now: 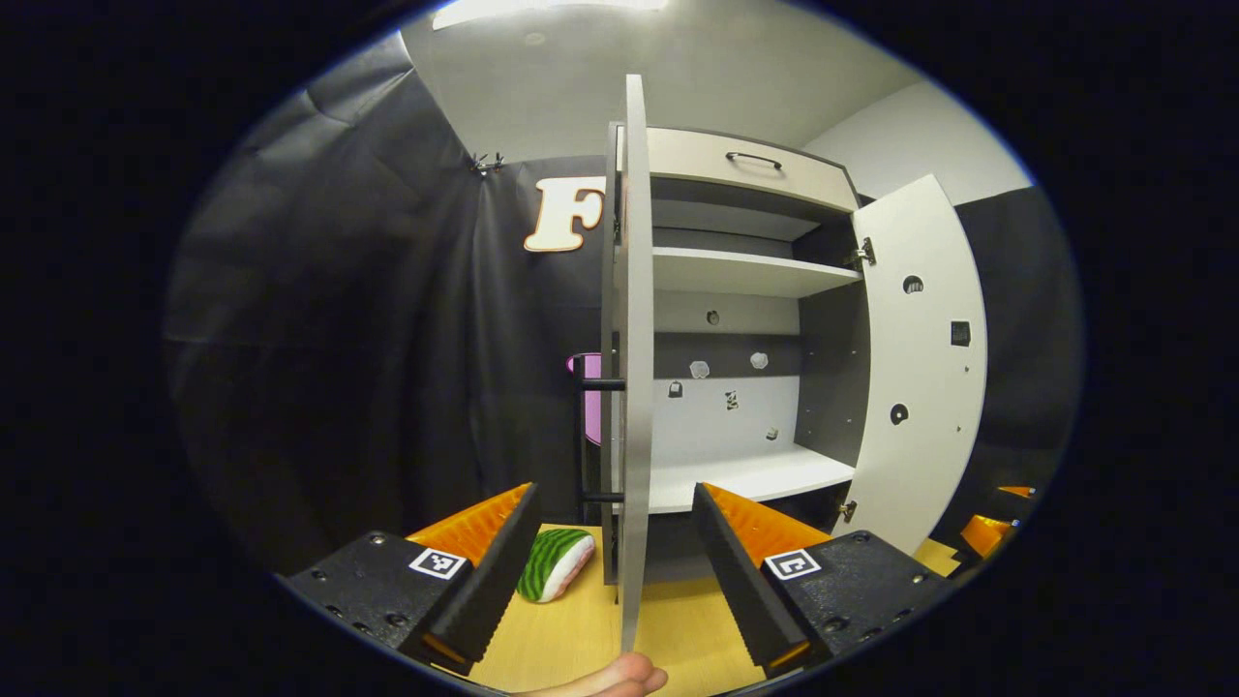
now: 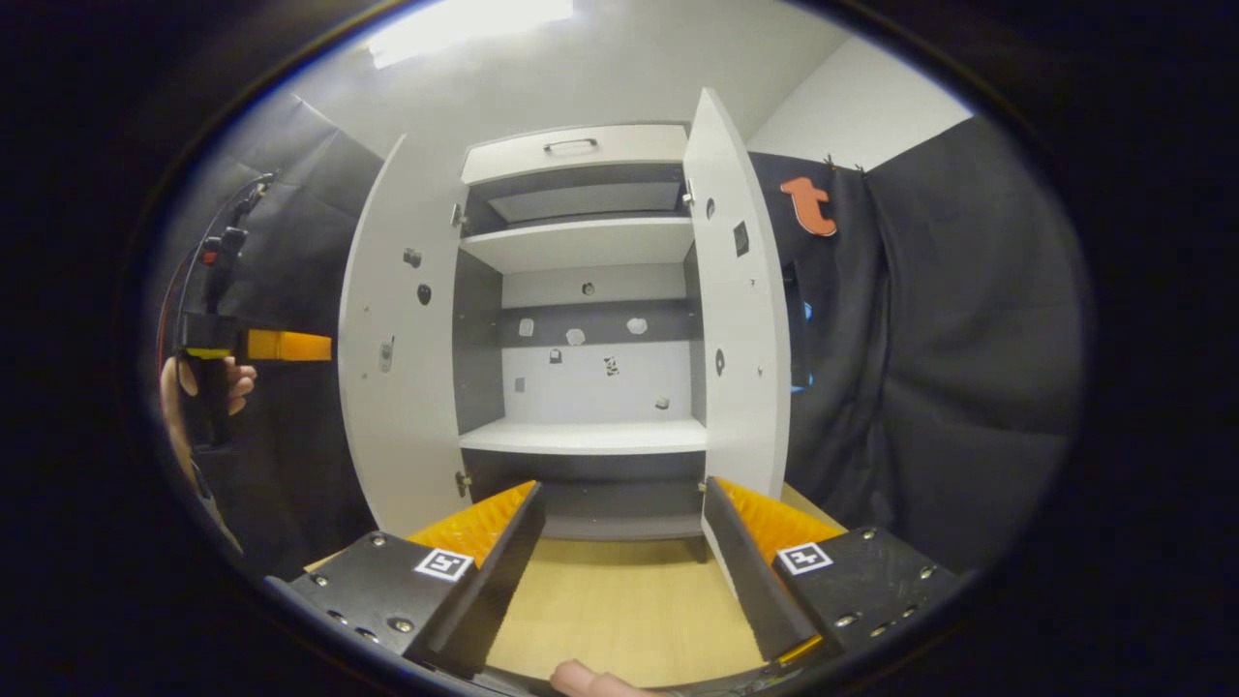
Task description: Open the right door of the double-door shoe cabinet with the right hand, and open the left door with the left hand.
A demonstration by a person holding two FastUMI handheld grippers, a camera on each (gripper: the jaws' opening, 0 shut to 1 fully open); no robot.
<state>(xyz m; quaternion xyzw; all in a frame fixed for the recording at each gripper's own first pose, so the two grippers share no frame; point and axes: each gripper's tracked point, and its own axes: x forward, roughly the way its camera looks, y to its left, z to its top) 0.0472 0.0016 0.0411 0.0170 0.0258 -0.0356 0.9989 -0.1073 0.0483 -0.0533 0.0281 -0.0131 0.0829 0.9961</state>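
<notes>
The white shoe cabinet (image 2: 581, 242) stands with both doors swung wide and bare shelves inside. In the left gripper view the left door (image 1: 635, 290) is seen edge-on, its black bar handle (image 1: 585, 436) on the outer face. My left gripper (image 1: 619, 566) is open, and the door's edge runs up between its fingers without either one touching it. The right door (image 1: 920, 368) hangs open at the far side. In the right gripper view my right gripper (image 2: 619, 552) is open and holds nothing, just in front of the right door (image 2: 740, 310). The left door (image 2: 402, 358) stands open there too.
A hand (image 2: 208, 382) holds the left gripper (image 2: 281, 346) beside the left door. A watermelon-patterned toy (image 1: 554, 564) lies on the wooden surface (image 1: 571, 639) left of the cabinet. A pink object (image 1: 590, 397) sits behind the left door. Above the shelves is a drawer (image 1: 745, 165).
</notes>
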